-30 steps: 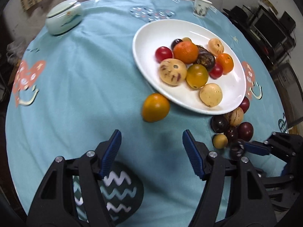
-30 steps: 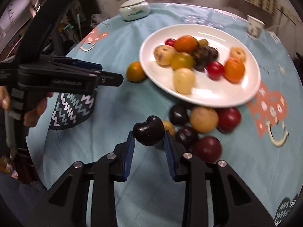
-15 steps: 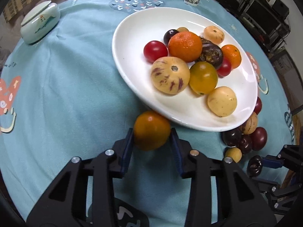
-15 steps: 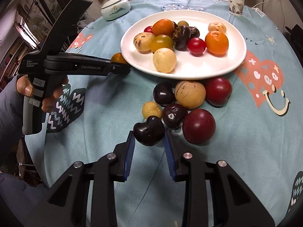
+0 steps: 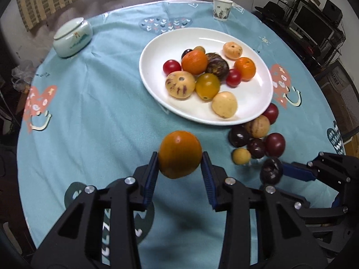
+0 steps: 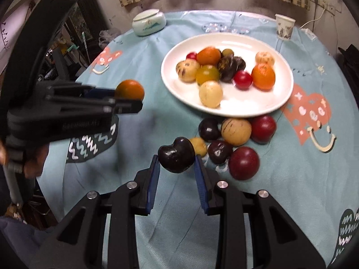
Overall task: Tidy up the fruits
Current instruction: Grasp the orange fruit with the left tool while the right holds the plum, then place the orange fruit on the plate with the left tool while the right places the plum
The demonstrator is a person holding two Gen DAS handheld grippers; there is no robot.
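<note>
Left gripper (image 5: pixel 180 164) was clamped on an orange tomato-like fruit (image 5: pixel 180 154), lower centre of the left wrist frame, lifted clear of the blue tablecloth (image 5: pixel 94 112). In the right wrist frame the same fruit (image 6: pixel 130 89) showed at centre left, at the tip of the left tool. Right gripper (image 6: pixel 176 165) pinched a dark heart-shaped fruit (image 6: pixel 176 154) at lower centre, also off the cloth. White plate (image 5: pixel 157 51) sat upper centre-right of the left frame, loaded with mixed fruit: two oranges, two red cherry tomatoes, speckled yellow ones, a dark purple one. A loose cluster of fruits (image 6: pixel 233 136) lay on the cloth just below the plate's near rim: dark, red and tan pieces, touching each other. Lidded ceramic jar (image 5: pixel 72 37) at upper left, paper cup (image 5: pixel 221 9) at top right.
</note>
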